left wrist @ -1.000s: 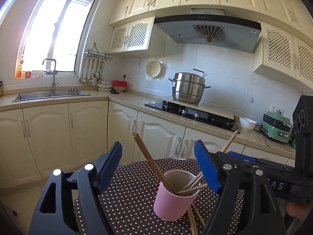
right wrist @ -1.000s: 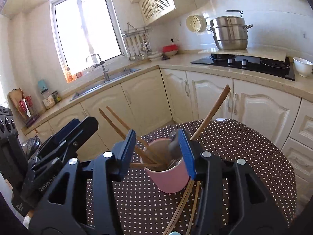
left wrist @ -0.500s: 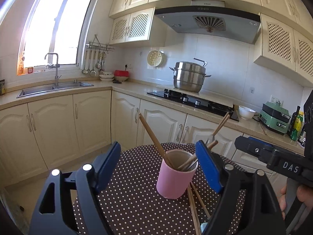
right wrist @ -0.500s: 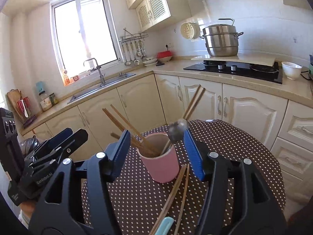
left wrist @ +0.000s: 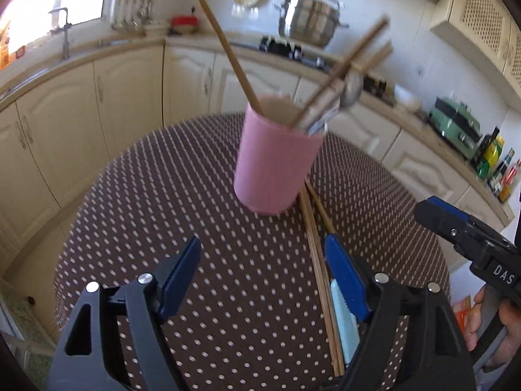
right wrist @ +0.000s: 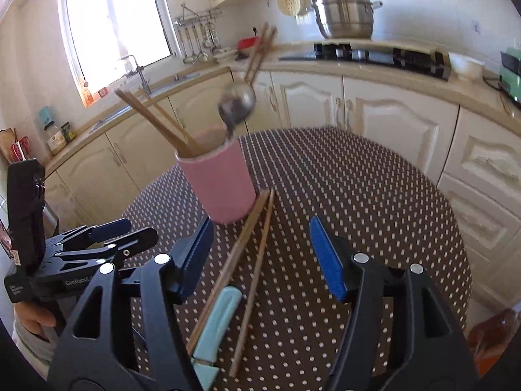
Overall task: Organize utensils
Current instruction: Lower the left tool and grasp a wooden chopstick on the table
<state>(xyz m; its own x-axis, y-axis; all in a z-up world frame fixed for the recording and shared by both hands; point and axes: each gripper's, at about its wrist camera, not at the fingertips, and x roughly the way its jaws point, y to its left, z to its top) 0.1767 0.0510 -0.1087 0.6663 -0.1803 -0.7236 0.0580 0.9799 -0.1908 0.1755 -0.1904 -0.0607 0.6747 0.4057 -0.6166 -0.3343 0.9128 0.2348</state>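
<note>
A pink cup stands on the round dotted table and holds several wooden chopsticks and a metal spoon. It also shows in the right wrist view, with the spoon sticking up. Two loose chopsticks and a light blue-handled utensil lie on the table in front of the cup. My left gripper is open and empty, above the table short of the cup. My right gripper is open and empty, over the loose chopsticks.
The table's dotted cloth drops off at a round edge. Kitchen cabinets and a counter with a hob and a steel pot run behind. The sink is at the back left.
Both grippers have pulled back and risen from around the cup and now tilt down at the table. The loose chopsticks and blue utensil now lie between the right gripper's fingers.
</note>
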